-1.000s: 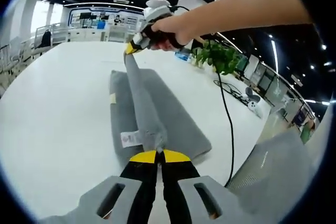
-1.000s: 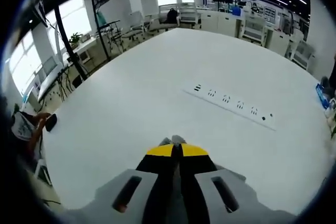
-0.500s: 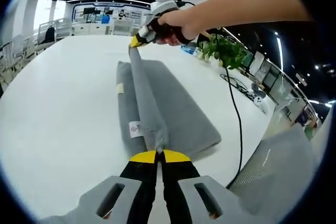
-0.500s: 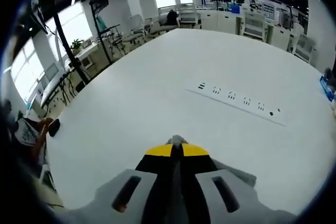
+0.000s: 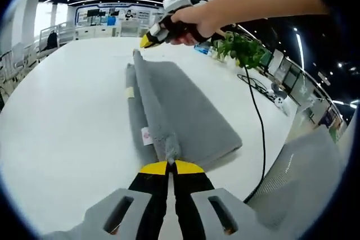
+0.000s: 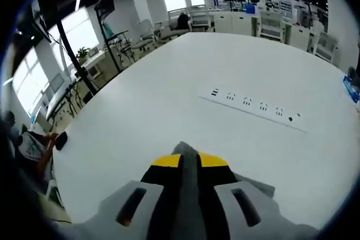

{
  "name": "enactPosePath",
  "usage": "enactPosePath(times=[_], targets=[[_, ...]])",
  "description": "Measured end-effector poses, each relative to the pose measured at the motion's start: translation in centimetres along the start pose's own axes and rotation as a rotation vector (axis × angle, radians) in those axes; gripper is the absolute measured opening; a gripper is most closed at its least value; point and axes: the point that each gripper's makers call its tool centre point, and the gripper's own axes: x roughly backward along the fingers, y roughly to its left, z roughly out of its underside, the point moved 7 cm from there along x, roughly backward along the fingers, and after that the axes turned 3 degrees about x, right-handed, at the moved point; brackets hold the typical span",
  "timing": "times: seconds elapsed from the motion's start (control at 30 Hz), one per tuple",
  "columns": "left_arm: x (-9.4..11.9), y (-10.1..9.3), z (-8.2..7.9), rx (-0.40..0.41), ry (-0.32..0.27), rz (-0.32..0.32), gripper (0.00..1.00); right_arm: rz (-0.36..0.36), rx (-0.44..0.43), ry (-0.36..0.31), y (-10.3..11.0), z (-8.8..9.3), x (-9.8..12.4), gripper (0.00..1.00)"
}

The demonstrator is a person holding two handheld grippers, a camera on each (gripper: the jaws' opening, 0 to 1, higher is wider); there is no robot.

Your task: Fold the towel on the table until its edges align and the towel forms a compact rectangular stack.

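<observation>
Grey towel [image 5: 180, 113] lies on white table [image 5: 67, 116], already folded to long strip, top layer raised in ridge along my side. My left gripper [image 5: 167, 167] clamped on near corner of ridge. My right gripper [image 6: 188, 161] pinched on far corner; grey cloth shows between jaws. Cloth soft, limp, light; sags between two holds, so I judge corners best grip. Thick pile, likely not slippery. Label [image 5: 145, 135] on near edge.
</observation>
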Motion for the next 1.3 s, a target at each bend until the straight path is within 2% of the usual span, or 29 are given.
enactPosePath(times=[0.23, 0.37, 0.5, 0.6, 0.8, 1.0, 1.3], targets=[[0.0, 0.3, 0.3, -0.017, 0.011, -0.02, 0.03, 0.002, -0.007, -0.012, -0.3, -0.3, 0.7, 0.1], [0.4, 0.7, 0.6, -0.001, 0.026, -0.043, 0.03, 0.005, -0.011, -0.027, -0.2, -0.6, 1.8, 0.1], [0.6, 1.1, 0.9, 0.009, 0.036, -0.062, 0.03, 0.006, -0.009, -0.036, -0.6, -0.8, 1.8, 0.1], [0.6, 1.4, 1.1, 0.011, 0.059, -0.087, 0.04, 0.007, -0.009, -0.04, -1.2, -0.7, 2.1, 0.1], [0.6, 1.5, 1.2, 0.023, 0.065, -0.103, 0.08, 0.013, -0.011, -0.041, -1.6, -0.4, 3.3, 0.12], [1.4, 1.7, 0.3, 0.013, 0.008, -0.128, 0.1, 0.011, -0.01, -0.047, -1.5, -0.3, 4.4, 0.13], [2.2, 1.7, -0.8, -0.009, -0.02, -0.135, 0.1, 0.003, -0.011, -0.052, -1.4, -0.1, 5.8, 0.17]])
